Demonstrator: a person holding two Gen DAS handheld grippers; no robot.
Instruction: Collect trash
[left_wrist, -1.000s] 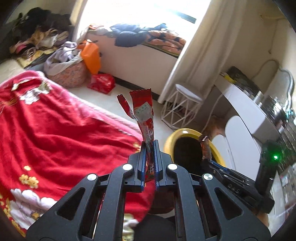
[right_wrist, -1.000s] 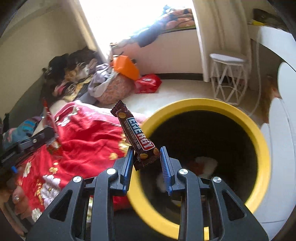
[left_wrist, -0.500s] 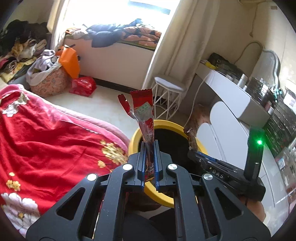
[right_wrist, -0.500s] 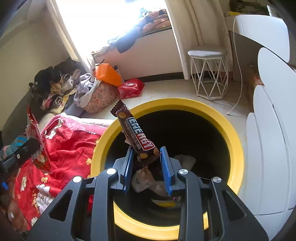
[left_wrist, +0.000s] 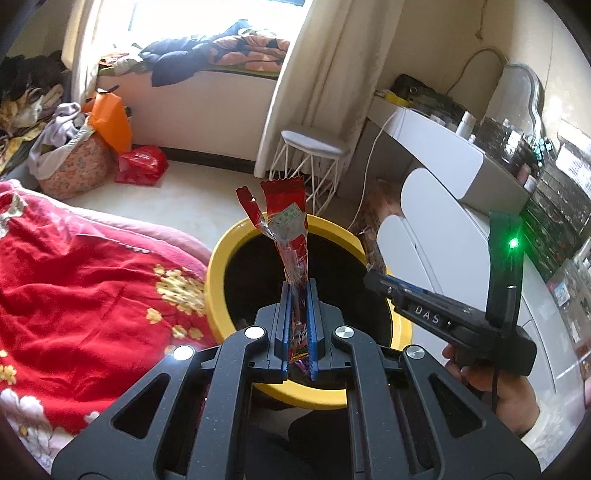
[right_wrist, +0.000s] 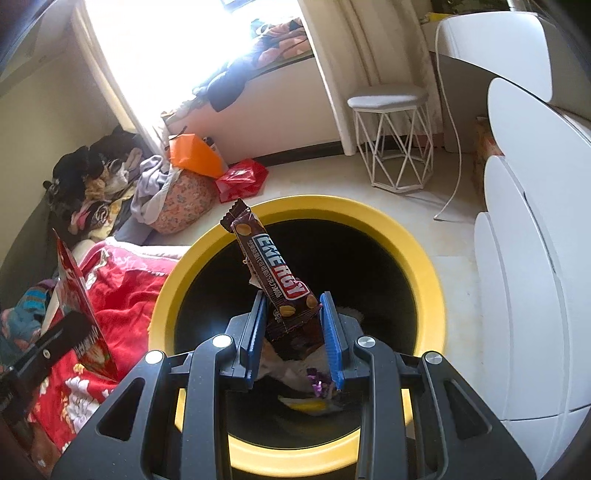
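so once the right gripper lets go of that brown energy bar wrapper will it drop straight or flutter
Probably flutters: the brown wrapper looks flat and empty, so likely very light. It stands up from the right gripper unsupported, so the foil seems fairly stiff. The yellow bin gapes wide below, so it should land inside.

2 grippers (left_wrist: 298, 325) (right_wrist: 295, 332), 2 wrappers (left_wrist: 286, 229) (right_wrist: 275, 273), 1 yellow bin (right_wrist: 424, 251), 1 stool (right_wrist: 388, 99)
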